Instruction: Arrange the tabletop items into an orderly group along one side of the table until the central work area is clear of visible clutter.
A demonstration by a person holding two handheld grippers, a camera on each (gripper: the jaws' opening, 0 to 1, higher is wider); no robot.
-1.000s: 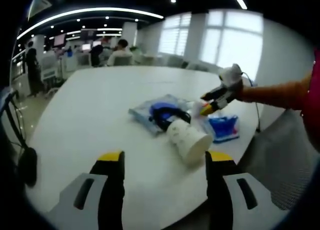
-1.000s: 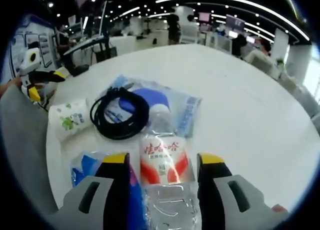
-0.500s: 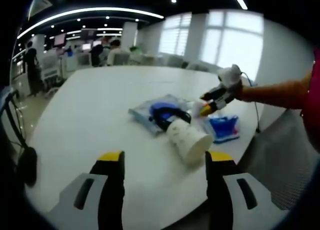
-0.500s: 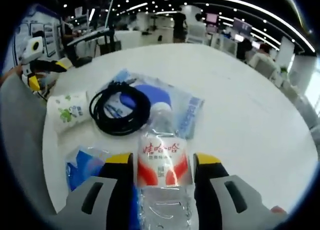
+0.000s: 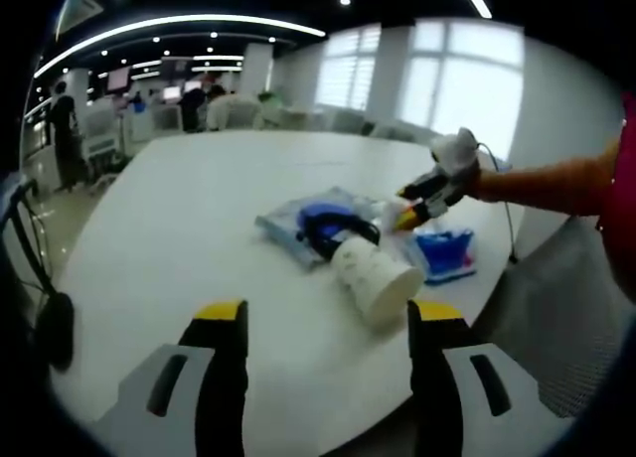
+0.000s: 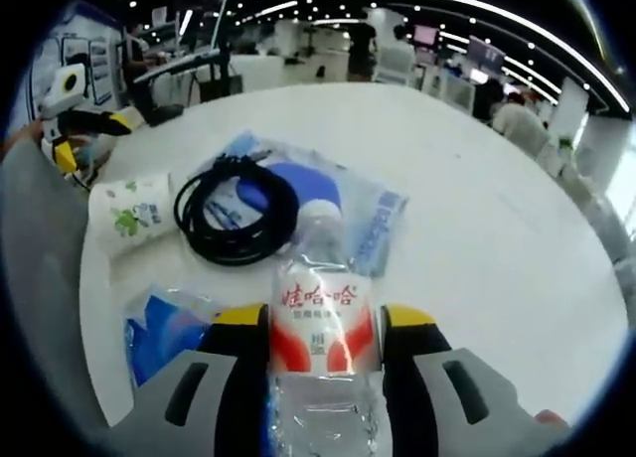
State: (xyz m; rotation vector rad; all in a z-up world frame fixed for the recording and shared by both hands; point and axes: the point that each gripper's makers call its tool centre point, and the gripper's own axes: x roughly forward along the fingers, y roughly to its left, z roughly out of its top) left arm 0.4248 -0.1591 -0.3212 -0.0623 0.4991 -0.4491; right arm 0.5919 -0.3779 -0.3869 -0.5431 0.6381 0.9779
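Right gripper [image 6: 323,323] clamps a water bottle [image 6: 324,318] w/ jaws tight on its label, beside the cable [image 6: 236,216] and tissue pack [image 6: 129,211]. Left gripper [image 5: 323,318] hangs wide open, empty, above the table [image 5: 179,228].

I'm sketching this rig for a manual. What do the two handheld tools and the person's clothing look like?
The left tool has two black jaws with yellow tips on grey bases with dark slots. The right tool matches it in its own view; in the left gripper view its body is white and a thin cable trails behind it. A pink garment shows at the edge.
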